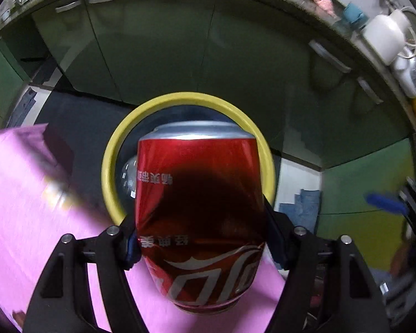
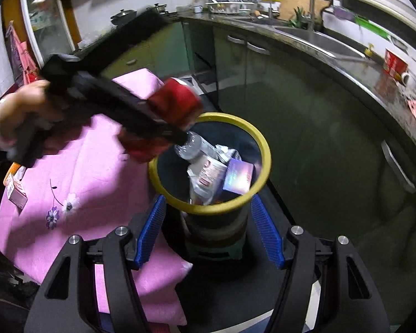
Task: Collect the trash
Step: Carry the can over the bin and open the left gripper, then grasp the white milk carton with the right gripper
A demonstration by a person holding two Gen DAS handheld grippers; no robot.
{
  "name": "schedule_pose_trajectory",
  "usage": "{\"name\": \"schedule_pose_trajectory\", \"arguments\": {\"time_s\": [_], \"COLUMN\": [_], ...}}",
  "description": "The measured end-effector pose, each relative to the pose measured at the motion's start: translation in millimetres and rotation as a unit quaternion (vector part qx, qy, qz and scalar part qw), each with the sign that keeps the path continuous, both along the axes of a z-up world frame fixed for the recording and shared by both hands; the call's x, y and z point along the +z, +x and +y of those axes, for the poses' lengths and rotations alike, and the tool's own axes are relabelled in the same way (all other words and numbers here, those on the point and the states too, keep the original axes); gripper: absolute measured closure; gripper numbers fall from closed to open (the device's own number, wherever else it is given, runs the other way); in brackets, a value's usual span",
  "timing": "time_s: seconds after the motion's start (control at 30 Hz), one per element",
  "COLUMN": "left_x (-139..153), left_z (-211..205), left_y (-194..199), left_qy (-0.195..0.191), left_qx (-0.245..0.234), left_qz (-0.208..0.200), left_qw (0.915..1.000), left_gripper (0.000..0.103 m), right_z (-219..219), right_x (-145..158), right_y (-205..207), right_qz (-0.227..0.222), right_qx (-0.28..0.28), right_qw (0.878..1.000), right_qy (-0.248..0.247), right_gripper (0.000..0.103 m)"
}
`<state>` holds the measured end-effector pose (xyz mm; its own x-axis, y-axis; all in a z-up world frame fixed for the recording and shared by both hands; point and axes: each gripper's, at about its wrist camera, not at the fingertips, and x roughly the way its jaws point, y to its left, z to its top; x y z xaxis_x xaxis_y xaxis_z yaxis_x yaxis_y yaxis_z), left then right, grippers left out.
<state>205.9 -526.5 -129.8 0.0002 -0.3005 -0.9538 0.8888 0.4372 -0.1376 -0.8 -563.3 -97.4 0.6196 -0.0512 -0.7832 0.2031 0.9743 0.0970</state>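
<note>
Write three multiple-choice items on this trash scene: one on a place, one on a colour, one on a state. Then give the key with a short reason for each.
1. Where is the red can?
A. lying on the pink cloth
B. held in the left claw above the trash bin
C. standing on the counter

2. What colour is the trash bin's rim?
A. yellow
B. white
C. red

3. What state is the right claw in?
A. shut on a bottle
B. shut on a box
C. open, holding nothing

Key: B, the fingers press the can's sides with the bin's rim behind it; A, the rim shows yellow in both views; C, its blue pads stand apart with only the bin seen between them.
</note>
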Motion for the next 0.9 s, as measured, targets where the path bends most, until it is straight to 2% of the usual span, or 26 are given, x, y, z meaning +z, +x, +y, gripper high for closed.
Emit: {"name": "schedule_pose_trajectory", "arguments": {"time_s": [0.03,0.07,0.13,0.23,0.4,0.57,0.67,0.73,0.8,0.9], "left_x": [-7.5,-12.9,-17.1,-5.0,50.3,98.3,123.5,138.7,148.4,151.8], "left_z": [-7.8,-13.0,-14.7,-2.0,74.2,177.1,251.7,309.0,356.3,426.5], "left_y": [3.2,5.6,11.4,19.1,25.3,15.3,3.9,-6.8,-20.8,-47.6], "left_qy": [0.004,0.008,0.010,-0.006,-0.057,-0.108,-0.139,-0.170,-0.187,-0.196], "left_qx": [0.003,0.006,0.014,0.027,0.052,0.109,0.152,0.195,0.233,0.295], "left_qz": [-0.004,-0.007,-0.011,-0.003,-0.009,-0.020,-0.034,-0.046,-0.071,-0.115], "left_qw": [1.0000,0.9999,0.9998,0.9996,0.9970,0.9879,0.9780,0.9650,0.9517,0.9281], "left_gripper": [0.023,0.021,0.021,0.021,0.019,0.018,0.017,0.015,0.013,0.012], "right_z": [-1.5,-2.6,-4.2,-2.6,8.0,28.8,66.0,101.8,141.0,218.8], "right_x": [-1.4,-2.3,-2.7,-1.3,-0.4,0.7,3.2,4.0,3.3,-1.0], "right_y": [-2.2,-3.9,-5.5,-5.3,-0.9,9.4,24.0,35.5,47.0,67.9], "right_qz": [0.001,0.002,0.003,0.000,0.000,-0.003,-0.010,-0.018,-0.021,-0.017], "right_qx": [-0.002,-0.004,-0.008,-0.006,0.001,0.030,0.094,0.156,0.221,0.330], "right_qw": [1.000,1.000,1.000,1.000,1.000,0.999,0.995,0.987,0.974,0.943], "right_qy": [0.001,0.003,0.003,0.005,0.005,0.014,0.027,0.037,0.048,0.048], "right_gripper": [0.039,0.039,0.039,0.039,0.039,0.039,0.039,0.039,0.039,0.039]}}
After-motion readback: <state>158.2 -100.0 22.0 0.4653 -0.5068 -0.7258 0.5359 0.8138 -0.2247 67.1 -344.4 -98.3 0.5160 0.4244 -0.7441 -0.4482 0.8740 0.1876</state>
